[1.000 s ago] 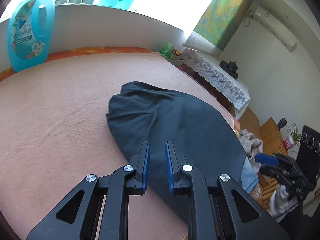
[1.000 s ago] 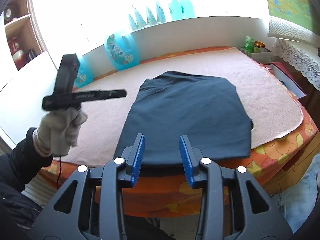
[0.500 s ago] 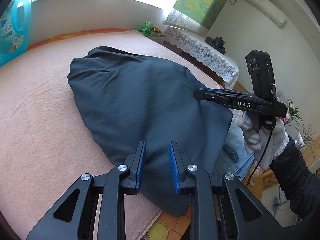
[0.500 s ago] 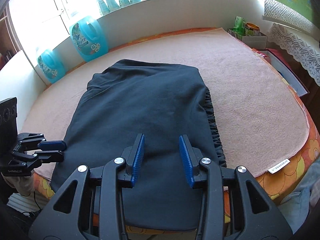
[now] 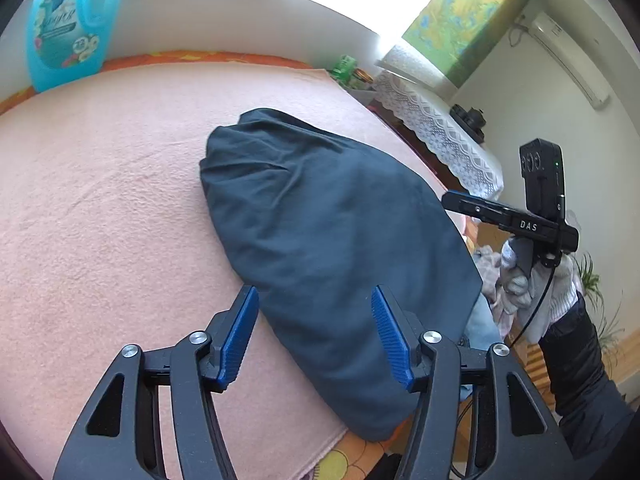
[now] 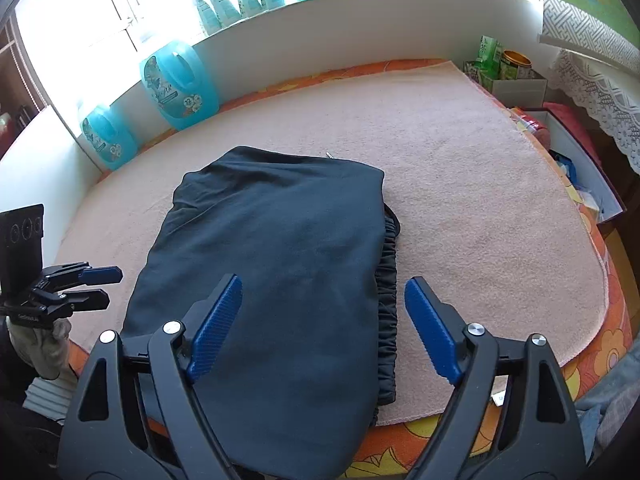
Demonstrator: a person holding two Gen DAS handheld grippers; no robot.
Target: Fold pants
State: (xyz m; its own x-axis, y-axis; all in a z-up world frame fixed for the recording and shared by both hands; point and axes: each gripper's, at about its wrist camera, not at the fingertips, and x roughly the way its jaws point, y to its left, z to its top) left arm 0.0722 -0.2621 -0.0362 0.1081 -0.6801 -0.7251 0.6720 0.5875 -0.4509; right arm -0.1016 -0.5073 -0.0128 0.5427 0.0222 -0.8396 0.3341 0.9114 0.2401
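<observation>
Dark blue-grey pants [image 6: 280, 240] lie folded into a rough rectangle on a pink towel [image 6: 480, 200]; their gathered elastic waistband [image 6: 388, 280] shows along the right side. My right gripper [image 6: 324, 282] hovers over the near end of the pants, its jaws opening wide and nothing pressed between the blue pads [image 6: 430, 326]. My left gripper [image 5: 313, 292] hangs above the pants [image 5: 328, 232] at their left front corner, jaws also opening and empty. Each gripper appears in the other's view: the right gripper [image 5: 448, 200] in a gloved hand [image 5: 532, 280], the left gripper [image 6: 112, 287] at the towel's left edge.
Blue detergent bottles [image 6: 180, 88] line the white sill behind the towel. A box with cans [image 6: 508, 68] and a lace-covered table [image 5: 440, 136] stand at the far right. The orange flowered bed edge [image 6: 520, 420] runs below the towel, with loose clothes [image 5: 488, 256] beyond it.
Both grippers' jaws have spread much wider. The right gripper has come in over the near end of the pants. The left gripper has drawn back a little, so the pants look smaller.
</observation>
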